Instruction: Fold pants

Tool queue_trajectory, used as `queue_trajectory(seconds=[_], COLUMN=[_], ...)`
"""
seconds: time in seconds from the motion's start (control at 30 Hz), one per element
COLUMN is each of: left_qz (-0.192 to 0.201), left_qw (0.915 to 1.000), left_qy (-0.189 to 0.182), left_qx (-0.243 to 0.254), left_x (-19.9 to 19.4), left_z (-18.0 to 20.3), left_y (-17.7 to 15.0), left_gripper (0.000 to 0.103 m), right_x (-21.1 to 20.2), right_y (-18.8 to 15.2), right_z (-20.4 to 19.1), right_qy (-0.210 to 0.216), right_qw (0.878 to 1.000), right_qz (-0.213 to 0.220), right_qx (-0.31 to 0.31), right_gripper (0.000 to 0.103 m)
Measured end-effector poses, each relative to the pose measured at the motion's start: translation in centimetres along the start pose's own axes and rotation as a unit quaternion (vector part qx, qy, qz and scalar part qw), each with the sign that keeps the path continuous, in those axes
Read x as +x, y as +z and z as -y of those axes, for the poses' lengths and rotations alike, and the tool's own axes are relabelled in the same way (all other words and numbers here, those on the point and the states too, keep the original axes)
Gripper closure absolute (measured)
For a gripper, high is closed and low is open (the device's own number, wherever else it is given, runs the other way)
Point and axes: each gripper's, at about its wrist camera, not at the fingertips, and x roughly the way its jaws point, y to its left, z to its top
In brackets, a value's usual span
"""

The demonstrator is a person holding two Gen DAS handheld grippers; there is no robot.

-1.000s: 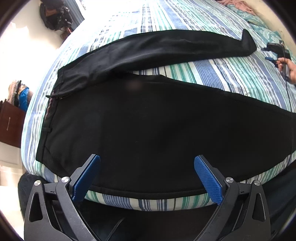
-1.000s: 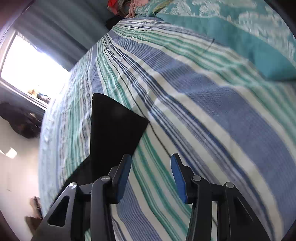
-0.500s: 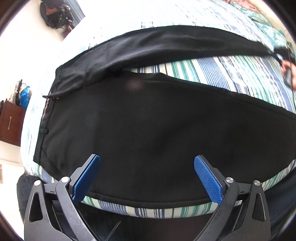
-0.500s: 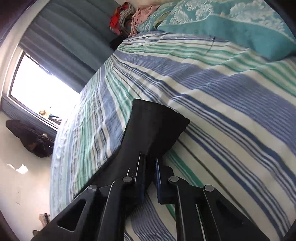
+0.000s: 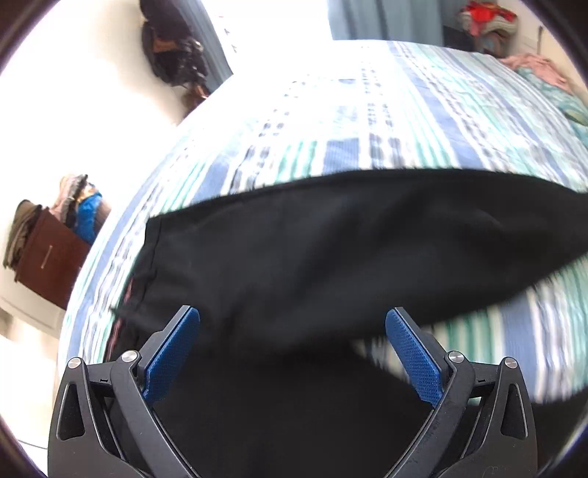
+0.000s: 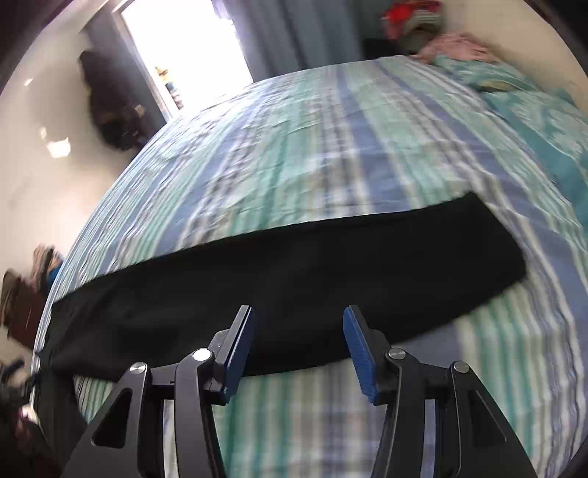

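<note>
On the bed (image 5: 422,110), over its blue, green and white striped sheet, the black pants (image 5: 330,250) lie spread lengthwise, one leg lying over the other in the left wrist view. In the right wrist view the pants (image 6: 286,279) run as a long dark band from the bed's left edge to a hem end at the right, with striped sheet showing on both sides of it.

The left gripper (image 5: 292,353) hovers just over the pants near the waistband, its blue fingers (image 5: 171,353) wide apart and gripping nothing. The right gripper (image 6: 297,345) hangs over the near edge of the leg, its fingers (image 6: 358,353) also apart with only cloth and sheet seen between them; whether they touch the cloth cannot be told.

Around the bed: a brown cabinet (image 5: 51,261) stands off its left side with clothes (image 5: 77,206) piled on top. A dark bag (image 5: 172,47) hangs on the white wall. At the far end, grey-blue curtains (image 6: 294,33) flank a bright window (image 6: 191,47), a teal pillow (image 6: 533,110) lies at the head of the bed, and pink cloth (image 6: 455,46) is heaped beside it. Both views are motion-blurred.
</note>
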Motion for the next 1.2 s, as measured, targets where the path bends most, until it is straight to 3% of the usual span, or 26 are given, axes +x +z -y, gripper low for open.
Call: queue_trajectory(seconds=[0.1, 0.17, 0.23, 0.27, 0.3, 0.33, 0.4, 0.47, 0.53, 0.57, 0.63, 0.67, 0.7, 0.77, 0.87, 0.9, 0.93, 0.97, 1.0, 1.1, 1.2], left_qz=[-0.01, -0.036, 0.001, 0.011, 0.012, 0.012, 0.017, 0.027, 0.034, 0.036, 0.04, 0.041, 0.041, 0.042, 0.045, 0.046, 0.045, 0.045, 0.045, 0.044, 0.04], left_qw=[0.9986, 0.9961, 0.9983, 0.9977, 0.9971, 0.9969, 0.9968, 0.9969, 0.9968, 0.9968, 0.9967, 0.9967, 0.9966, 0.9965, 0.9962, 0.9961, 0.996, 0.9959, 0.9959, 0.9959, 0.9963], left_qy=[0.05, 0.079, 0.038, 0.019, 0.007, 0.002, 0.002, 0.01, 0.016, 0.018, 0.02, 0.019, 0.019, 0.017, 0.012, 0.009, 0.005, 0.002, 0.001, 0.0, 0.004], left_qx=[-0.013, -0.012, -0.044, -0.064, -0.074, -0.077, -0.078, -0.074, -0.07, -0.069, -0.068, -0.068, -0.069, -0.07, -0.073, -0.075, -0.077, -0.078, -0.079, -0.079, -0.076], left_x=[5.2, 8.9, 9.6, 9.5, 9.5, 9.6, 9.7, 9.6, 9.5, 9.5, 9.5, 9.6, 9.5, 9.6, 9.7, 9.8, 9.9, 10.0, 10.0, 10.1, 10.1], left_z=[-0.2, -0.7, -2.0, -2.8, -3.1, -3.4, -3.2, -2.7, -2.4, -2.4, -2.3, -2.3, -2.4, -2.5, -2.6, -2.7, -2.7, -2.8, -2.8, -2.8, -2.8], left_y=[1.5, 0.9, -0.5, -1.0, -1.2, -1.3, -1.6, -1.9, -2.0, -2.0, -1.9, -1.9, -1.9, -1.9, -2.0, -2.1, -2.1, -2.1, -2.1, -2.0, -1.8], left_gripper=[0.001, 0.0, 0.0, 0.0, 0.0, 0.0, 0.0, 0.0, 0.001, 0.001, 0.001, 0.001, 0.001, 0.001, 0.001, 0.001, 0.001, 0.001, 0.001, 0.001, 0.001], right_x=[4.4, 7.5, 9.4, 9.4, 9.3, 8.9, 7.8, 6.5, 4.1, 2.8, 1.2, 1.3, 2.0, 4.2, 8.8, 10.0, 10.1, 9.3, 8.2, 2.6, -4.7], right_y=[-1.6, -2.5, -2.7, -2.4, -1.8, -1.1, 0.0, 1.0, 2.6, 3.6, 5.7, 6.8, 7.7, 9.1, 9.4, 9.0, 8.7, 8.4, 8.1, 6.6, 3.7], right_z=[-7.3, -9.2, -8.0, -6.4, -4.4, -1.8, 4.0, 11.5, 18.0, 20.1, 22.4, 22.8, 23.0, 22.2, 21.3, 21.2, 20.9, 20.4, 20.1, 18.2, 14.5], right_qy=[0.06, 0.068, 0.062, 0.076, 0.067, 0.046, -0.043, -0.123, -0.21, -0.233, -0.226, -0.21, -0.194, -0.179, -0.184, -0.18, -0.179, -0.182, -0.166, -0.139, -0.119], right_qw=[0.996, 0.992, 0.991, 0.991, 0.993, 0.994, 0.995, 0.989, 0.975, 0.97, 0.971, 0.973, 0.976, 0.979, 0.975, 0.974, 0.976, 0.978, 0.981, 0.984, 0.985], right_qz=[-0.046, -0.076, -0.083, -0.075, -0.073, -0.07, -0.065, -0.071, -0.063, -0.049, -0.016, -0.012, -0.015, -0.034, -0.085, -0.102, -0.091, -0.062, -0.038, 0.041, 0.105], right_qx=[-0.054, -0.069, -0.079, -0.076, -0.071, -0.067, -0.064, -0.029, 0.029, 0.049, 0.081, 0.091, 0.095, 0.087, 0.086, 0.091, 0.089, 0.086, 0.095, 0.1, 0.063], right_gripper=[0.051, 0.052, 0.066, 0.081, 0.09, 0.091, 0.085, 0.086, 0.084, 0.08, 0.057, 0.032, 0.028, 0.028, 0.029, 0.043, 0.05, 0.088, 0.094, 0.095, 0.095])
